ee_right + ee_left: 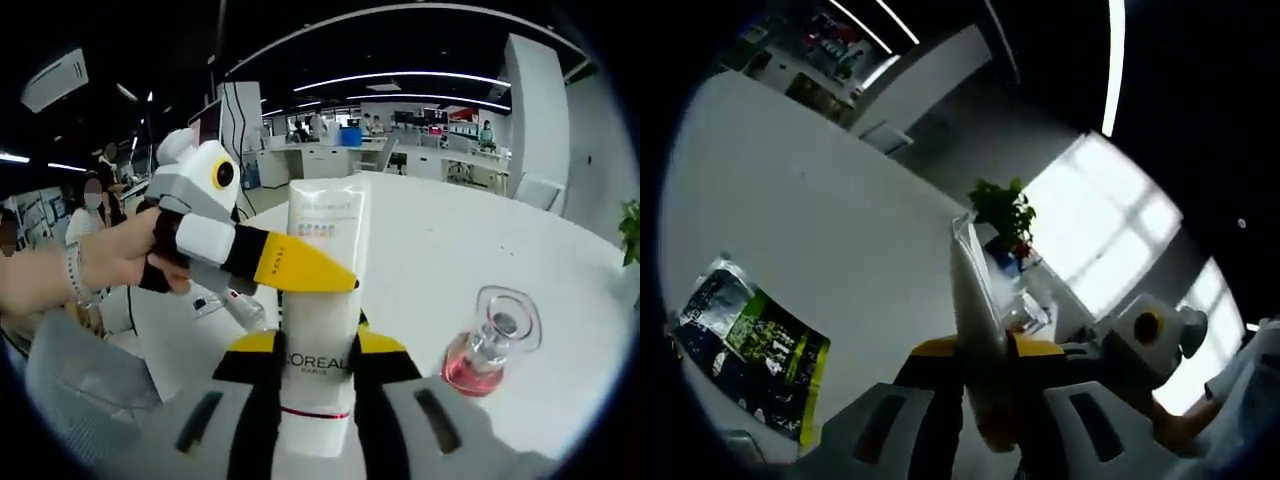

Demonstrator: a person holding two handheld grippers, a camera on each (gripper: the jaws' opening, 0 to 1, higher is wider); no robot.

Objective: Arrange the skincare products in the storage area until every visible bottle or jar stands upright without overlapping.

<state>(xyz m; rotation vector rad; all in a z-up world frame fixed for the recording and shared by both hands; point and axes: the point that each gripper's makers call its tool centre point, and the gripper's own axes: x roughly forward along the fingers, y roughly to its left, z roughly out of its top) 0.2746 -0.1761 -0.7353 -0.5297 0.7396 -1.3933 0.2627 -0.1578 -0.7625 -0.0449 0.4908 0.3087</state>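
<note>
At centre frame, the right tool (318, 395) and left tool (335, 280) both pinch the tube (322, 300); lower it cap-down, clear of the pink bottle (492, 350), onto the surface (450, 240).

the tube (322, 300) is white, with dark "l'oreal paris" lettering, a thin red line near its lower end and small coloured print near the top. the bottle (487, 355) is clear glass with pink liquid in its base. the left gripper (300, 270) is white and grey with a yellow tip and a yellow-ringed dark lens. the right gripper (318, 375) shows yellow and black by its jaws. the packet (750, 345) is dark with lime green and white print. the table (830, 220) is white. the plant (1005, 210) is green.
</note>
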